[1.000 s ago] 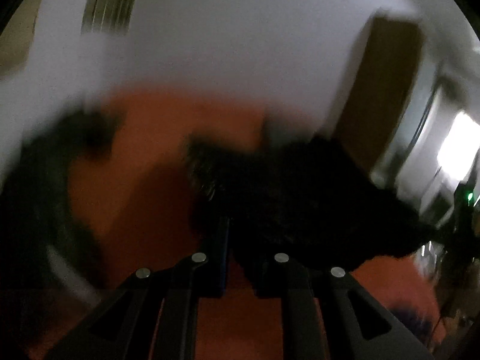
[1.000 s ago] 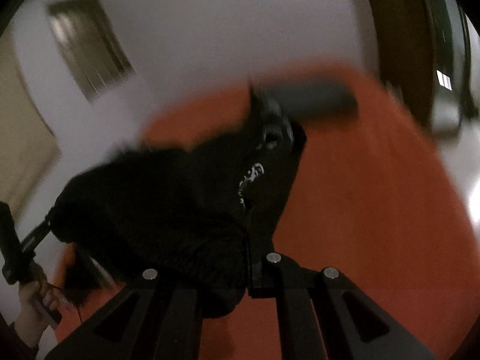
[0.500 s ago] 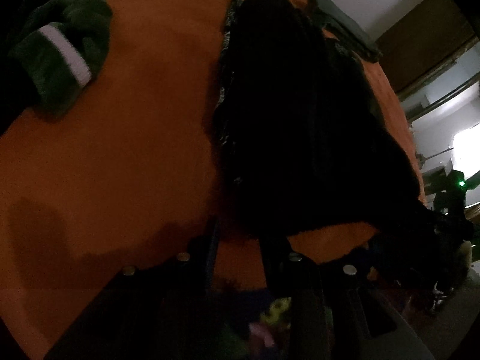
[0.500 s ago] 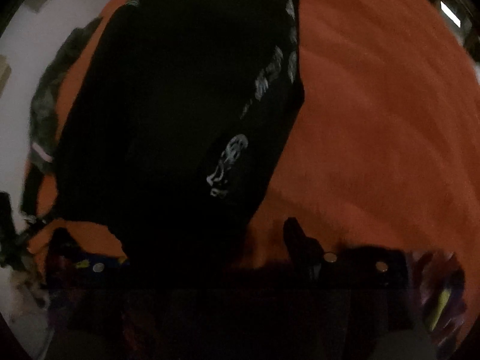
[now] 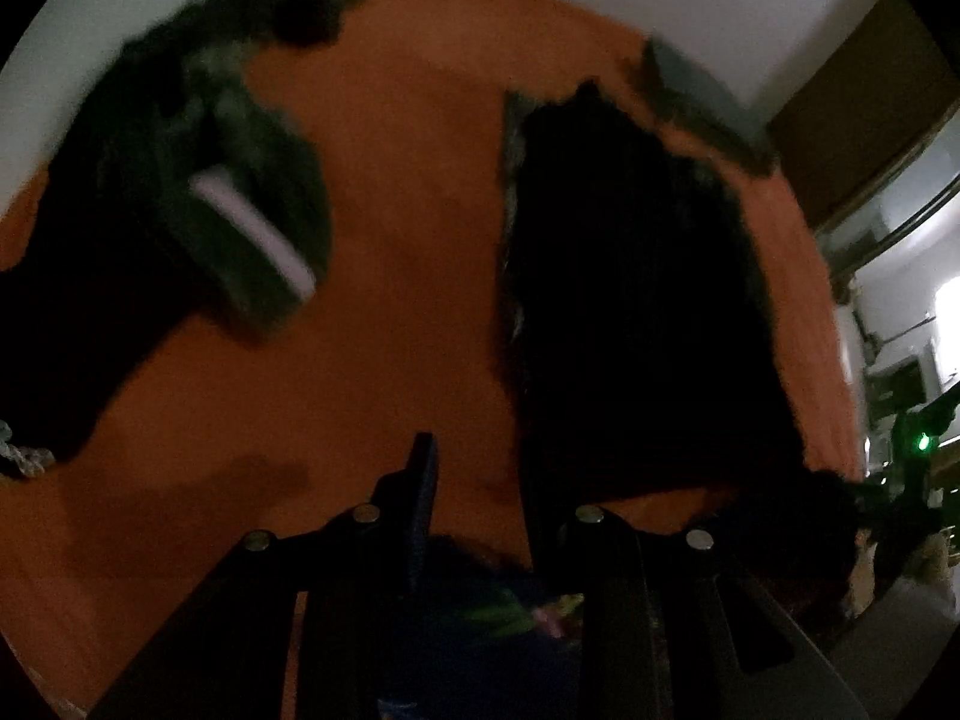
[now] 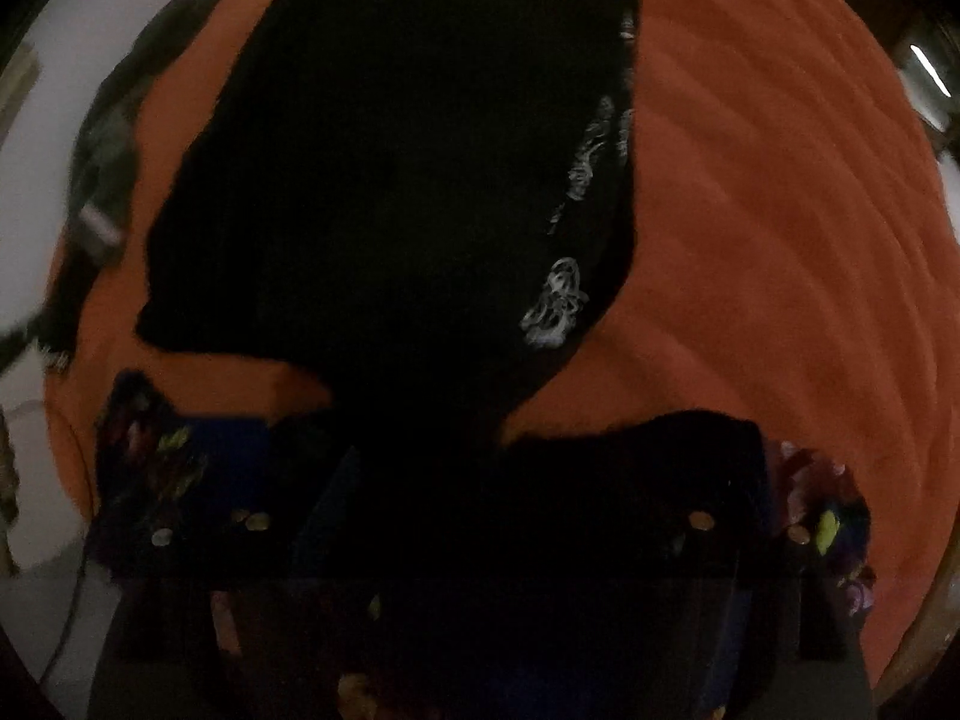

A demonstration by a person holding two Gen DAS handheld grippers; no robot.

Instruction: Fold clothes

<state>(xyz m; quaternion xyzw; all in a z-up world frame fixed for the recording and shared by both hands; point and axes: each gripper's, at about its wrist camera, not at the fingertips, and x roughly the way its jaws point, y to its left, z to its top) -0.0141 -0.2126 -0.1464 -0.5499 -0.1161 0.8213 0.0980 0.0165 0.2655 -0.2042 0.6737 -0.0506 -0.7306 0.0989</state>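
**Black garment flat on orange blanket, left gripper open beside it**

Left wrist view only: green garment point(image 5: 240, 192) with a white stripe, bunched at the far left of the orange blanket point(image 5: 390, 210); a grey-green item point(image 5: 690, 96) at the far edge behind the black garment point(image 5: 636, 300); a doorway and a green LED at right. Frame is motion-blurred.

Right wrist view only: white print point(image 6: 555, 306) on the black garment point(image 6: 390, 180), running up its right edge; a dark patterned multicolour fabric point(image 6: 162, 468) along the near edge of the blanket point(image 6: 780, 210).

Black garment: lies on the blanket, roughly flat, long axis running away from both cameras, near edge to far edge. In the left view it sits right of centre; in the right view it fills the centre, narrow end toward the camera.

Left gripper point(image 5: 480, 480): jaws spread apart, nothing between them. The right finger sits at or over the garment's near left corner; too dark to tell if it touches. Left finger is over bare blanket.

Right gripper: lower frame too dark; fingers merge with black cloth. Can't tell its opening or whether it holds anything.
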